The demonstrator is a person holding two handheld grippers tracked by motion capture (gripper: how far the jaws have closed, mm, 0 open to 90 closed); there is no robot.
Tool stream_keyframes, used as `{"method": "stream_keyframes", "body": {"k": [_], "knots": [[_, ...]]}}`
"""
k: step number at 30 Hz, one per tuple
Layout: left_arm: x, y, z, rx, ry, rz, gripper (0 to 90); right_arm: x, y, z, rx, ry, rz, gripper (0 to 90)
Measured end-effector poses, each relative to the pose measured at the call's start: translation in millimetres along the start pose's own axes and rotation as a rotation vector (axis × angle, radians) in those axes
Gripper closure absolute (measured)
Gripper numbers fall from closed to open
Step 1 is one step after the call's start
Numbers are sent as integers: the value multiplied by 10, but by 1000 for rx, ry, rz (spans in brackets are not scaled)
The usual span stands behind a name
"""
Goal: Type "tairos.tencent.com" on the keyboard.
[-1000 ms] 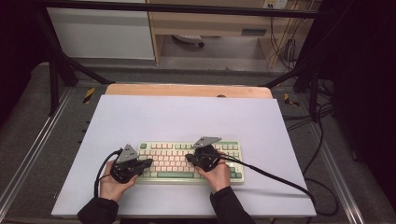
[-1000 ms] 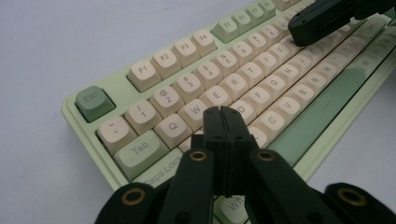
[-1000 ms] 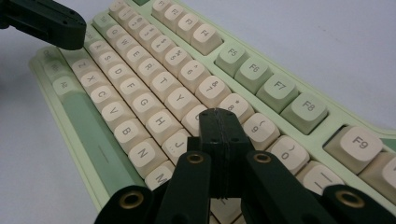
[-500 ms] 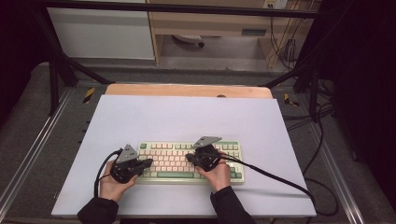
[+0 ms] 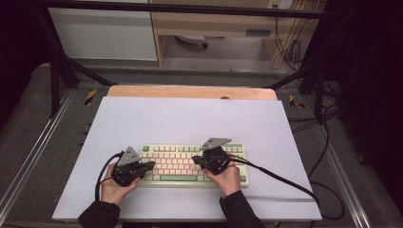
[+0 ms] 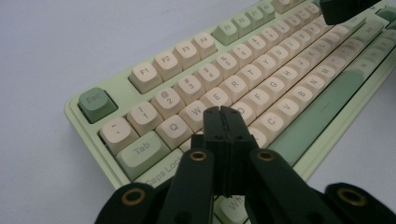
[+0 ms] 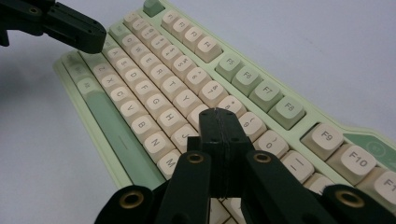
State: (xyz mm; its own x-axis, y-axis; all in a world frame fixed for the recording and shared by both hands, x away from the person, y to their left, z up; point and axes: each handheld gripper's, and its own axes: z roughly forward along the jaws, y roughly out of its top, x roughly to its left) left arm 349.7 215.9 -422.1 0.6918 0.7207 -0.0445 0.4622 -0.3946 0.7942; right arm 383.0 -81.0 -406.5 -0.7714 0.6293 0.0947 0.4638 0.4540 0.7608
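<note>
We hold both grippers pressed shut and empty over the keyboard (image 5: 190, 164): left gripper (image 6: 222, 112) above its left keys, right gripper (image 7: 219, 114) nearer its middle.
</note>
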Motion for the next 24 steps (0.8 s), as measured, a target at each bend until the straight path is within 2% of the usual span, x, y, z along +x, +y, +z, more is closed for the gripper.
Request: {"method": "stream_keyframes", "body": {"k": [6,24], "knots": [[1,2,-5,-1,0,0,899,5,-23,-83,3,10,1,900],[-25,73,-14,-10,10,-3,899,-98,-235,-296,-4,28,42,900]]}}
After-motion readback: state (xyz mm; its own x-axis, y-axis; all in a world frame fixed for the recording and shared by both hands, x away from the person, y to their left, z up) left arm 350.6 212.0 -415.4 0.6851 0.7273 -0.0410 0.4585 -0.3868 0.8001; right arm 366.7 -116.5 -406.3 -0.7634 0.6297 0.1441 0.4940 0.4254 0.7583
